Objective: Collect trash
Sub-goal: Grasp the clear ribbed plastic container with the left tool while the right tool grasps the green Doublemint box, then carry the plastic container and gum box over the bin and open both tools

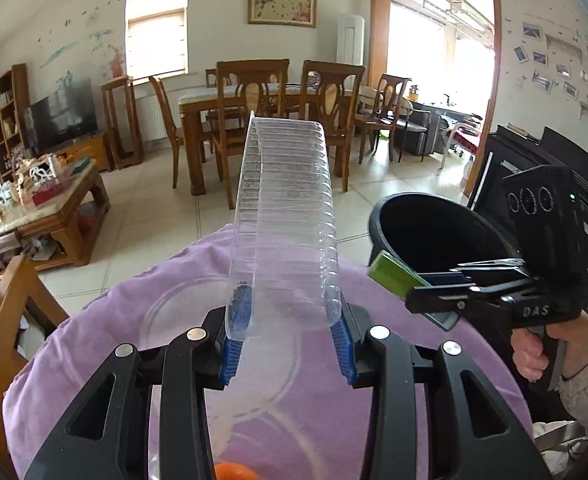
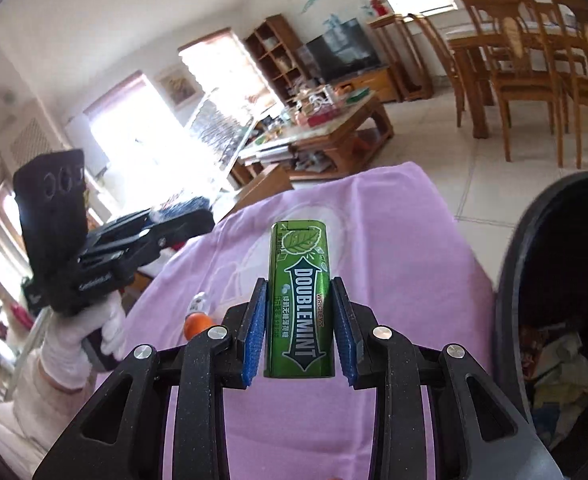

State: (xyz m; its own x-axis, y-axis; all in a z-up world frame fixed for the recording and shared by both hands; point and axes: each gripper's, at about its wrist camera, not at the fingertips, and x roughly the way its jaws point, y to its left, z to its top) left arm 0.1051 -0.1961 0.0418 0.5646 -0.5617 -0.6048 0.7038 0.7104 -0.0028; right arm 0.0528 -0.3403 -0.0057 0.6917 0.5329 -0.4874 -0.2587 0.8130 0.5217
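Note:
My left gripper [image 1: 289,320] is shut on a clear ribbed plastic tray [image 1: 285,208], which stands up over the purple-covered table [image 1: 133,320]. In the right wrist view the same tray [image 2: 221,132] sticks out of the left gripper [image 2: 197,212], held by a white-gloved hand. My right gripper [image 2: 300,320] is shut on a green Doublemint gum box [image 2: 300,300], upright between the blue pads. From the left wrist view the green box [image 1: 394,278] hangs at the near rim of the black bin [image 1: 426,220]. The bin [image 2: 510,280] holds crumpled paper [image 2: 562,364].
An orange object [image 2: 197,322] with a small white item beside it lies on the purple cloth [image 2: 394,240]. A cluttered wooden coffee table [image 1: 53,216] stands to the left, a dining table with chairs [image 1: 277,100] farther back. Tiled floor lies beyond the table.

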